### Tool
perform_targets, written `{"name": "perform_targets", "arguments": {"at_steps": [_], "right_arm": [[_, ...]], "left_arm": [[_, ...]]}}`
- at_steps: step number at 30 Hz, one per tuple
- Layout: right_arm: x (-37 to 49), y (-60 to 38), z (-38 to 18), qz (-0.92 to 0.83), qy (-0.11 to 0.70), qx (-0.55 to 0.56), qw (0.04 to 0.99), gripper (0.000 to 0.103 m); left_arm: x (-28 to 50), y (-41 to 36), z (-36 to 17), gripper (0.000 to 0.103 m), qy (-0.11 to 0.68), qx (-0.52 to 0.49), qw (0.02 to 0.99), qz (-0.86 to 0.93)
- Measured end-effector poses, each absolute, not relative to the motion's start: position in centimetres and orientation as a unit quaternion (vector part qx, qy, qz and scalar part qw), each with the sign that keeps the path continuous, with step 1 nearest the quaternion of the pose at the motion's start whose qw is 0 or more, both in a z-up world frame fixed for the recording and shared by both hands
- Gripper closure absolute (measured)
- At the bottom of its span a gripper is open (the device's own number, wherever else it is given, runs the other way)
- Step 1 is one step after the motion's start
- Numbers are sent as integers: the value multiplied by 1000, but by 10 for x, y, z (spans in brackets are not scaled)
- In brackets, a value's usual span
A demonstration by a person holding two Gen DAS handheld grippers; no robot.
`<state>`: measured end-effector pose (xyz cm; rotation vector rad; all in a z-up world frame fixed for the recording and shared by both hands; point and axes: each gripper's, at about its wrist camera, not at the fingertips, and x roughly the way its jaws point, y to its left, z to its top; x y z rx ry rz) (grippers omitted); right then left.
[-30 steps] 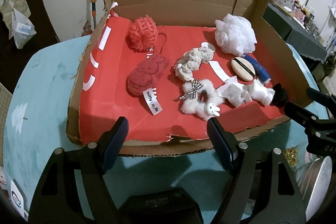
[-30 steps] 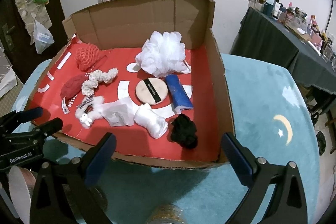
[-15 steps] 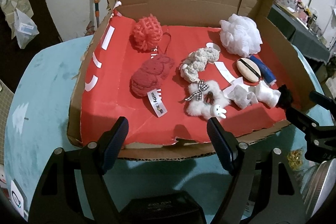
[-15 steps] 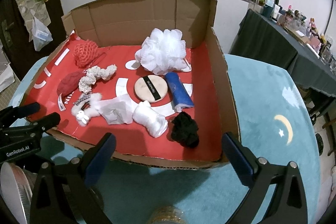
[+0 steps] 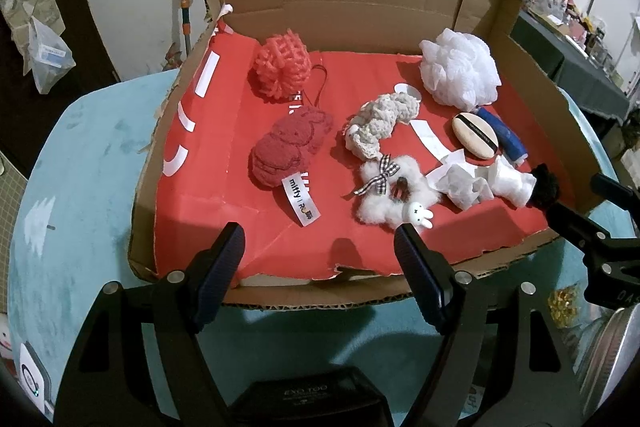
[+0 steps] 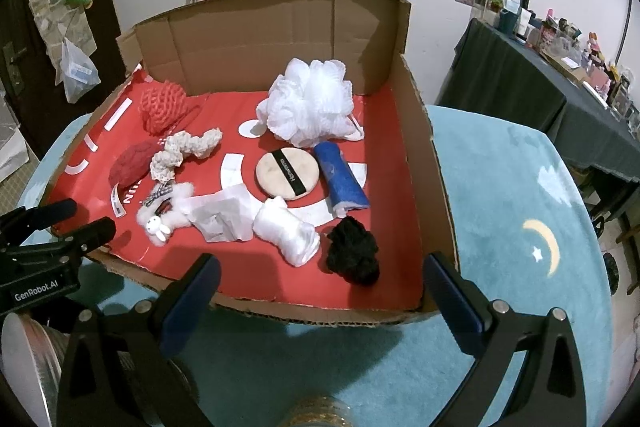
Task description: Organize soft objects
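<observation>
A shallow cardboard box (image 6: pixel 424 163) with a red lining sits on a teal rug (image 6: pixel 500 195), and every soft piece lies inside it. The white mesh bath pouf (image 6: pixel 310 103) sits at the back right: airy, springy, best pinched deep through its gathered middle. The coral net pouf (image 5: pixel 280 67) at the back left should handle alike. The dark red plush (image 5: pixel 288 151) with a Miffy tag looks limp and light; grip its body, not the tag. The cream knitted twist (image 5: pixel 378 125) will droop if taken at an end. The round powder puff (image 6: pixel 288 174) is flat, so take it by its edge or black band. The blue roll (image 6: pixel 342 183), white satin bundle (image 6: pixel 286 233), fluffy white scrunchie (image 5: pixel 394 193) and black scrunchie (image 6: pixel 352 255) crush easily. The left gripper (image 5: pixel 320 267) and right gripper (image 6: pixel 318 289) hover at the box's near edge, both spread apart and empty.
</observation>
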<state>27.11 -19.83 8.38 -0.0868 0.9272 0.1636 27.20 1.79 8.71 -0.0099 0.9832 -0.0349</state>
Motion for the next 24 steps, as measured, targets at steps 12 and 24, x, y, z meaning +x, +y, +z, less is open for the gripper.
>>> {"name": "perform_targets", "arguments": {"at_steps": [12, 24], "right_arm": [[271, -198, 83, 79, 445, -39, 891, 0], [271, -199, 83, 79, 444, -39, 891, 0]], "left_arm": [[271, 16, 88, 27, 468, 2, 883, -15], [271, 16, 88, 27, 467, 3, 884, -16]]}}
